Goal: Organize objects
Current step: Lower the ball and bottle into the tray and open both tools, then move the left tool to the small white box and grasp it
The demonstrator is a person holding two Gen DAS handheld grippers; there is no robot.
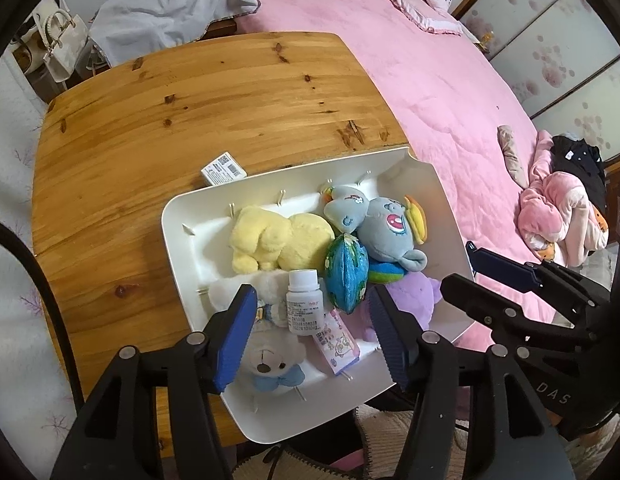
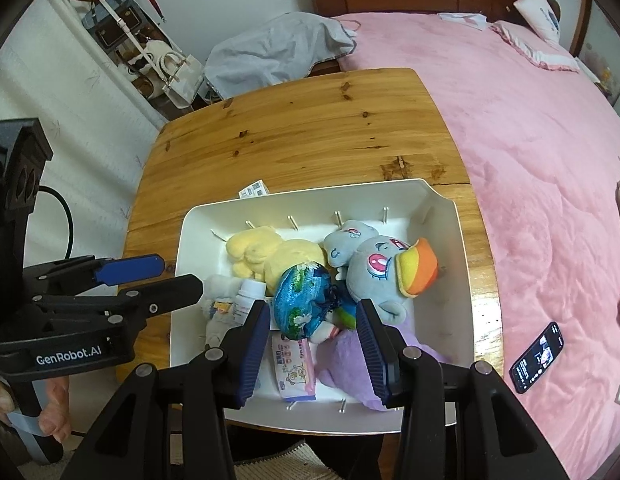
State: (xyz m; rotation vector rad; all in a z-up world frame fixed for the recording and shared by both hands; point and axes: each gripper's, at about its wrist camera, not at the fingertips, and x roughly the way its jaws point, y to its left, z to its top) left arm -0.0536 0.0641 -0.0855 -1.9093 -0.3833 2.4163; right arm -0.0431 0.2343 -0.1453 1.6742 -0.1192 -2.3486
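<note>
Beside the pink bed, my bench carries a white tray of plush toys; both the left gripper and right gripper hover over it, jaws apart, empty.

Tray on table, toys inside.
Box at the tray's 11 o'clock; bed at 3 o'clock.

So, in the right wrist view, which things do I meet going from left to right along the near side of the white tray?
White bear → pink wipes pack → purple plush; past the tray, on the pink bedspread, the phone.
</note>
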